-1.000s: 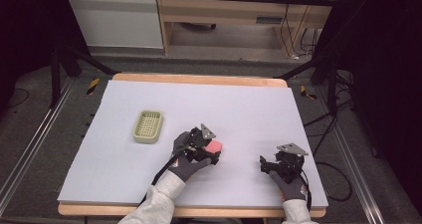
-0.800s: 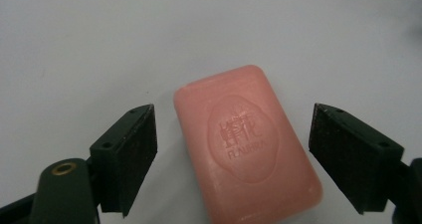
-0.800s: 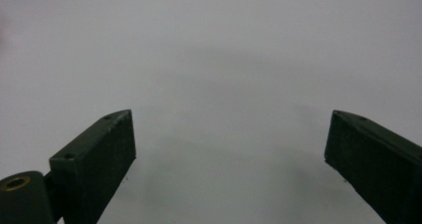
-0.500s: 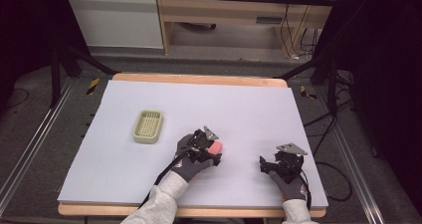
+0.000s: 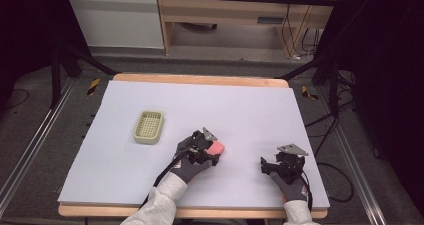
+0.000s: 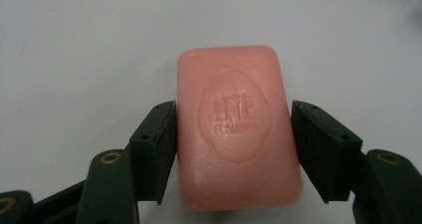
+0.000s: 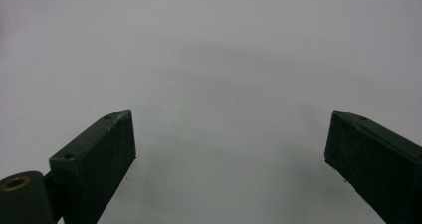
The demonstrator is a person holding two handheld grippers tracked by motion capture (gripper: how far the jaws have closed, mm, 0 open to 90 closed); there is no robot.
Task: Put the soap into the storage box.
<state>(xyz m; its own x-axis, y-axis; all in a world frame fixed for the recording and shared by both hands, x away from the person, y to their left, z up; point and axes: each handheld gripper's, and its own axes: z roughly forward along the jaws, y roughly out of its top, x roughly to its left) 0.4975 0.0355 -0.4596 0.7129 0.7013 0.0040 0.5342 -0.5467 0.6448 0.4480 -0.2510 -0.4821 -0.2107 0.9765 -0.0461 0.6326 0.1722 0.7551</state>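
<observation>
1. Since the earlier frames the left tool (image 5: 212, 149) has slid a little toward the right and toward the near edge of the bench (image 5: 250, 110), carrying the pink soap (image 5: 216, 148) with it; the right tool (image 5: 280, 165) sits where it was.
2. In the left gripper view the soap (image 6: 239, 134) lies lengthwise between the two black jaws, one jaw pressed against each long side, so the left tool is pinching the bar.
3. The bar's top face carries a stamped oval with characters and raised letters.
4. In the high view the soap is near the middle of the bench, a little toward the near edge, sticking out from the gloved left hand (image 5: 192, 162).
5. A pale green slotted soap dish (image 5: 149, 127) rests on the bench, apart from the soap, to its left and farther from the person.
6. The right tool (image 7: 229, 149) has its jaws spread wide over bare bench surface, gripping nothing.
7. The gloved right hand (image 5: 290, 182) holds that tool near the right front part of the bench, well apart from the soap.
</observation>
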